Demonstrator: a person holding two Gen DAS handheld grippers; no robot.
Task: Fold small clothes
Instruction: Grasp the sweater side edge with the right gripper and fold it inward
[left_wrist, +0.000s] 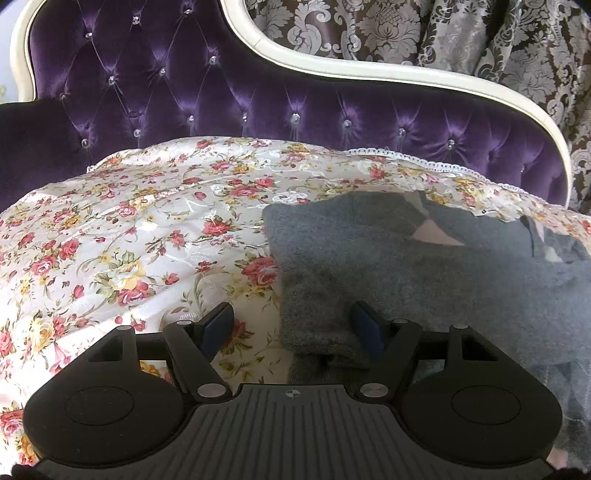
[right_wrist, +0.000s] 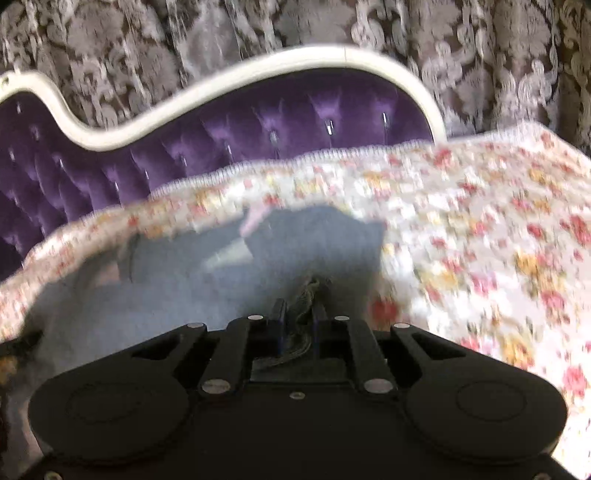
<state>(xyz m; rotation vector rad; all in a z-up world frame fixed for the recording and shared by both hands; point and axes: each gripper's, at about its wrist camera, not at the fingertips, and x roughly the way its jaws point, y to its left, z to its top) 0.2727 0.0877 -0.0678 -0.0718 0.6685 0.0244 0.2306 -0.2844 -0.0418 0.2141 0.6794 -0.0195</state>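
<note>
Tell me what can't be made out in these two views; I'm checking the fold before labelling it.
- Right wrist view: motion blur smears the grey garment, so its folds are unreadable.
- Left wrist view: the garment's near and right parts run behind the left gripper and off the frame edge.
- Right wrist view: the right gripper pinches cloth, but which edge is unclear.
- Left wrist view: the small label on the floral cover is too small to read.
</note>
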